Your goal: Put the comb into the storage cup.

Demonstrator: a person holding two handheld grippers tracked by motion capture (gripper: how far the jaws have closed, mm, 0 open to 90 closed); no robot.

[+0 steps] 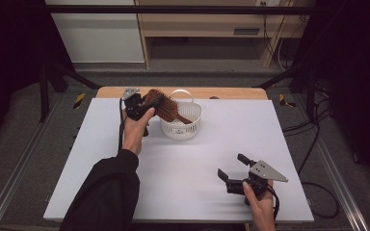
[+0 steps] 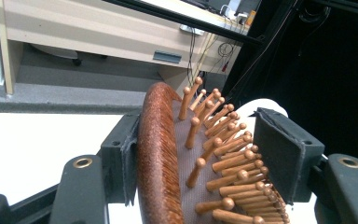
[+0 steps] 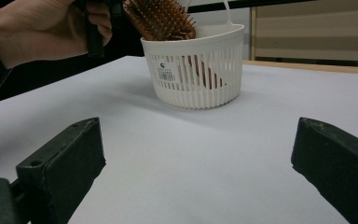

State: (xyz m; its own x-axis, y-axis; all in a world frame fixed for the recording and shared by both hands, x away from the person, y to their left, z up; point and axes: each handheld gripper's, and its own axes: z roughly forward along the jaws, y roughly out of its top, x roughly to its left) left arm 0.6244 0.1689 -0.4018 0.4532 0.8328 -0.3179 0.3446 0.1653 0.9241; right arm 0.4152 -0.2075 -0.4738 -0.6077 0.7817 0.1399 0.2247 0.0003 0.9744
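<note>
Wooden hairbrush (image 1: 164, 107) pinched at its head by left tongs (image 1: 147, 103), handle lowered into white basket (image 1: 181, 126) near the surface's (image 1: 183, 183) far edge, right tongs (image 1: 232, 167) held spread near the front right corner

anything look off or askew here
Only the hairbrush: it sits tilted, handle down inside the white basket, head sticking out over the rim, clamped in the left tongs. The basket stands upright; nothing looks spilled or broken. The right tongs are open above the table.
</note>
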